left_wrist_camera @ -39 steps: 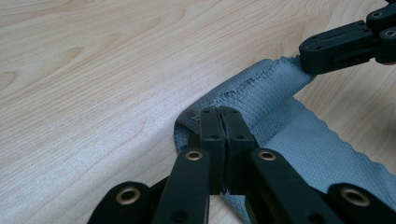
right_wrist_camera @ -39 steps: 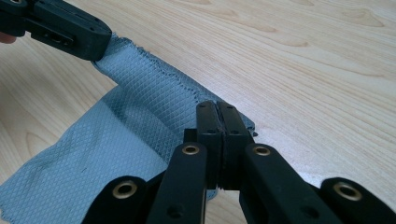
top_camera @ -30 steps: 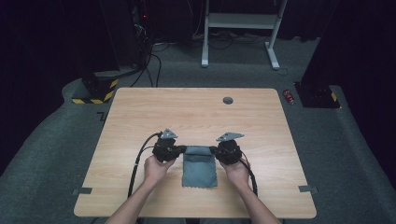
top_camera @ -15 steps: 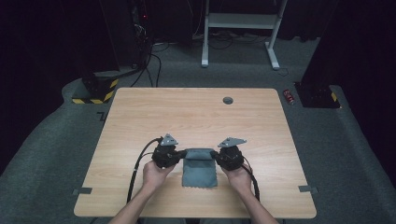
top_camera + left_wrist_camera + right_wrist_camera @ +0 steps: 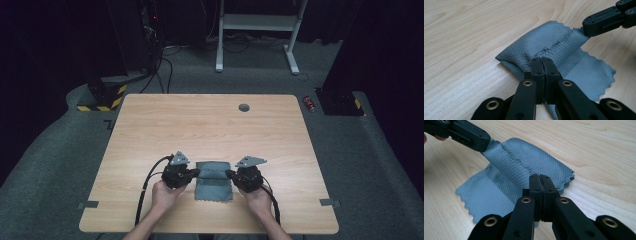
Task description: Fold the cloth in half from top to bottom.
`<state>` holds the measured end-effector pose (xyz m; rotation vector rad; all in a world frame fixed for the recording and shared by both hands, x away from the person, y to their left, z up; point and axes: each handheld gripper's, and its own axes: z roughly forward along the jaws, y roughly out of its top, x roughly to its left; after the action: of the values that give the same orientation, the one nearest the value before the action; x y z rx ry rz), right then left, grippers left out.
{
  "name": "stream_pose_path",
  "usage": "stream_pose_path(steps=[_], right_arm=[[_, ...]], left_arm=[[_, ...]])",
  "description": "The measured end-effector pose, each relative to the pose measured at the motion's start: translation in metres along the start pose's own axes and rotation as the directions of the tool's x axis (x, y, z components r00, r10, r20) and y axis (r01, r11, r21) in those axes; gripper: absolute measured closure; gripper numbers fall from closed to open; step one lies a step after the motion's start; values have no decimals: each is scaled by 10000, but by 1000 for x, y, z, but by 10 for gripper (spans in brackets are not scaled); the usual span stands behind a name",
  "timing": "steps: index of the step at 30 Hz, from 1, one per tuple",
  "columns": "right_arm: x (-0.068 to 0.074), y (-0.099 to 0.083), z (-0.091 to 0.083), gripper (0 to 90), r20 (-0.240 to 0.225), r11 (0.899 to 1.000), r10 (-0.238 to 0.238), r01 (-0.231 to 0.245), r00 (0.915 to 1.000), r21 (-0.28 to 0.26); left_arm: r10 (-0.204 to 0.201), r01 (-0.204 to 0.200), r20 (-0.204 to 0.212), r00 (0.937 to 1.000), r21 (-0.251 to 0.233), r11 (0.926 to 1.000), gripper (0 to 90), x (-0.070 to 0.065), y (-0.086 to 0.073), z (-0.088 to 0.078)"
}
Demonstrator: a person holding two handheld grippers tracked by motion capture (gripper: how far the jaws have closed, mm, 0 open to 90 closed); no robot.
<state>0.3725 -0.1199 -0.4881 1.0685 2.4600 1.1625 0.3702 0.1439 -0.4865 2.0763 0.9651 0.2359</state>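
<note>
**Both grippers pinch the grey cloth mid-fold**

Here is the grey cloth (image 5: 214, 181) near the front edge of the wooden table (image 5: 210, 125), right between the two hands. The left gripper (image 5: 196, 173) has its jaws clamped tight on the cloth's left side, and the right gripper (image 5: 230, 174) has its jaws pressed together on the right side. The far part of the cloth is lifted and rolled over toward the person, forming a soft hump, while the near part with its zigzag edge lies flat on the wood.

From the left gripper view, the left gripper (image 5: 541, 60) bites into the cloth (image 5: 554, 42) right at the folded-over edge, jaws fully together with fabric between them, and the right gripper (image 5: 586, 27) grips the opposite end of that edge. The right gripper view mirrors it: the right gripper (image 5: 539, 178) is closed on the cloth (image 5: 524, 162), the left gripper (image 5: 485, 142) on the far corner, and the fold stretches between them.

A small dark round hole (image 5: 244, 107) sits near the table's far edge, well apart from the action.
</note>
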Motion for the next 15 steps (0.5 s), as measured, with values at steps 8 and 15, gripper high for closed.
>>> stream_pose_path(steps=[8, 15], right_arm=[[1, -6, -3, 891, -86, 9999, 113, -114, 9999, -119], [6, -12, -6, 891, -240, 9998, 117, -121, 9996, -168]], left_arm=[[55, -55, 47, 10000, 17, 10000, 885, -5, -4, -1], [137, -137, 13, 9999, 3, 9999, 885, -10, -11, -3]])
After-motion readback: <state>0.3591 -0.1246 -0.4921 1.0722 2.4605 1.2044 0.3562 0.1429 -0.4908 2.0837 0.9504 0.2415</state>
